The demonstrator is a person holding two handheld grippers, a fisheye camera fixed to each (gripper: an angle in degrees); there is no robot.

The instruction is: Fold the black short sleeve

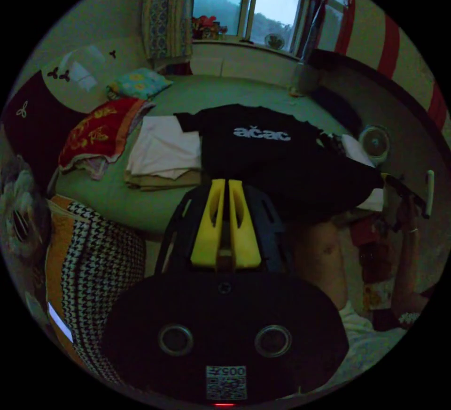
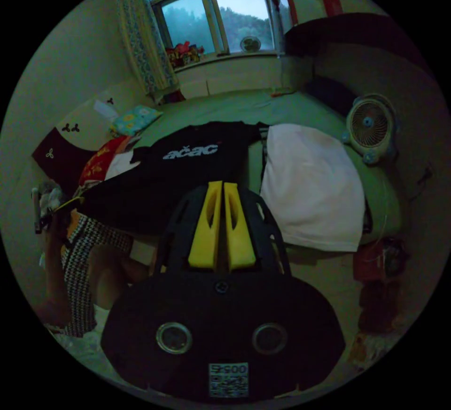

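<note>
The black short sleeve shirt [image 1: 263, 147] with a white print lies chest up on the green bed [image 1: 211, 93], its collar toward the window. Its hem is pulled taut between the two grippers at the near bed edge. My left gripper [image 1: 225, 182] has its yellow jaws pressed together at one hem corner. At the other corner my right gripper [image 2: 221, 184] is shut too. The left gripper view catches the right gripper [image 1: 387, 177] in a hand at the far right. In the right gripper view the shirt [image 2: 188, 166] runs to the left gripper [image 2: 68, 204].
A white garment [image 2: 310, 184] lies spread beside the shirt. A folded white and beige stack [image 1: 164, 151] and a red cloth [image 1: 98, 133] sit on its other side. A small fan [image 2: 371, 128] stands at the bed's side. A person's leg [image 1: 319, 255] is below the bed edge.
</note>
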